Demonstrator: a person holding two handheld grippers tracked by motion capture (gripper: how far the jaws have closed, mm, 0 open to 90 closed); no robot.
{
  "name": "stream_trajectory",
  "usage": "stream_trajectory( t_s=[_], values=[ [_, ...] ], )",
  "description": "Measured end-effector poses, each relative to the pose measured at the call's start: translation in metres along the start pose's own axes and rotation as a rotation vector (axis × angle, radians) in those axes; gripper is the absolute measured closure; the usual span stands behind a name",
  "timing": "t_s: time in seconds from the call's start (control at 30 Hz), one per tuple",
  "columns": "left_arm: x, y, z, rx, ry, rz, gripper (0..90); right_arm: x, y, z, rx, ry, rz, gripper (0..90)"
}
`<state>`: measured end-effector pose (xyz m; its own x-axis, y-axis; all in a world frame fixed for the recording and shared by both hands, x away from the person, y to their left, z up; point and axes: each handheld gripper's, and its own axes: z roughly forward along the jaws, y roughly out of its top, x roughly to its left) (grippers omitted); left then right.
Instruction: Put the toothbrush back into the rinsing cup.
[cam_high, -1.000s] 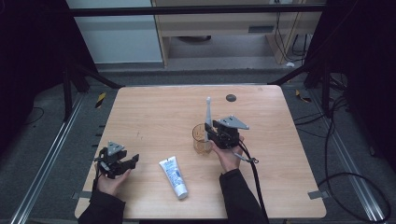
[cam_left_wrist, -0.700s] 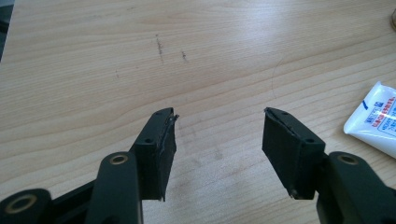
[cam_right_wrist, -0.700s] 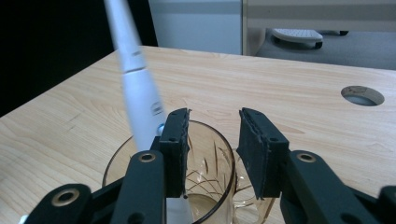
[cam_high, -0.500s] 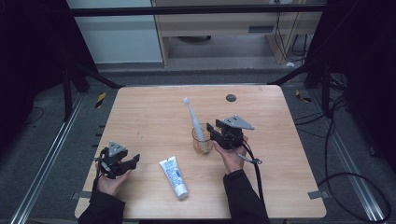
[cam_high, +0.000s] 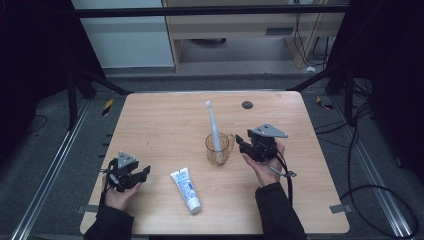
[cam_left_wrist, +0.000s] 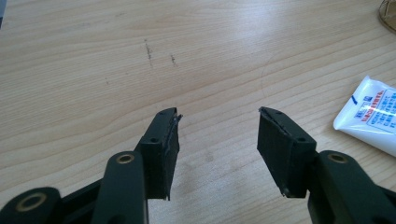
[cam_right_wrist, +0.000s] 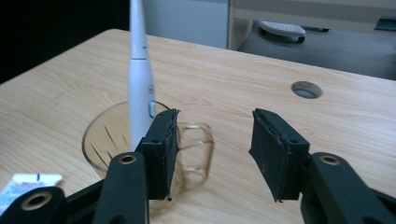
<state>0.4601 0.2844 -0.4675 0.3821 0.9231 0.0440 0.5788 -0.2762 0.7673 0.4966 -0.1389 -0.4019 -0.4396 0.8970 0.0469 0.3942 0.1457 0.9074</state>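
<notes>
High view first: looked down on the wooden table (cam_high: 165, 115), with both forearms entering over its near edge. Found the right gripper (cam_high: 242, 145) a little right of the table's middle, just beside the cup and apart from it, jaws spread and just been opening, nothing between the pads. Checked this in the right gripper view (cam_right_wrist: 215, 116): bare wood and the cup's handle beyond the gap, neither pad touching anything. Found the left gripper (cam_high: 142, 174) close to the near-left corner, jaws wide though just been closing a little, gripping nothing. Saw the same in the left gripper view (cam_left_wrist: 217, 116), with only wood grain between the pads. Noted the toothbrush (cam_high: 214, 127) standing in the cup (cam_high: 218, 150), head up and leaning slightly toward the far edge, the cup itself at about the table's middle. Noted the toothpaste tube (cam_high: 186, 191) lying flat by the near edge, between the two hands and nearer the left one. Read its long axis as running from far edge to near edge, cap end nearest and angled a touch toward the right edge. Caught its flat end (cam_left_wrist: 373, 119) at the right of the left gripper view, off the jaws' line. Judged the tube the likely next pick, calling for a swing of the left gripper to the right and a grasp across the tube's width.
</notes>
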Motion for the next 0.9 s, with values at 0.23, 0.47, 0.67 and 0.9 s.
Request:
stream_trajectory(
  t_s=[0.23, 0.47, 0.67, 0.9],
  values=[
    [-0.002, 0.001, -0.002, -0.005, -0.027, -0.008, 50.8, -0.019, -0.007, -0.027, 0.016, -0.025, -0.015, 48.6],
    [-0.008, 0.001, -0.001, 0.017, -0.1, -0.002, 54.2, -0.033, -0.022, -0.044, 0.025, -0.041, 0.001, 47.3],
    [-0.02, 0.001, -0.002, 0.021, -0.119, 0.023, 57.6, -0.042, -0.034, -0.048, 0.075, -0.025, 0.028, 46.9],
    [-0.035, 0.001, -0.002, 0.046, -0.169, 0.053, 66.0, -0.049, -0.048, -0.047, 0.131, -0.001, 0.044, 41.7]
  ],
)
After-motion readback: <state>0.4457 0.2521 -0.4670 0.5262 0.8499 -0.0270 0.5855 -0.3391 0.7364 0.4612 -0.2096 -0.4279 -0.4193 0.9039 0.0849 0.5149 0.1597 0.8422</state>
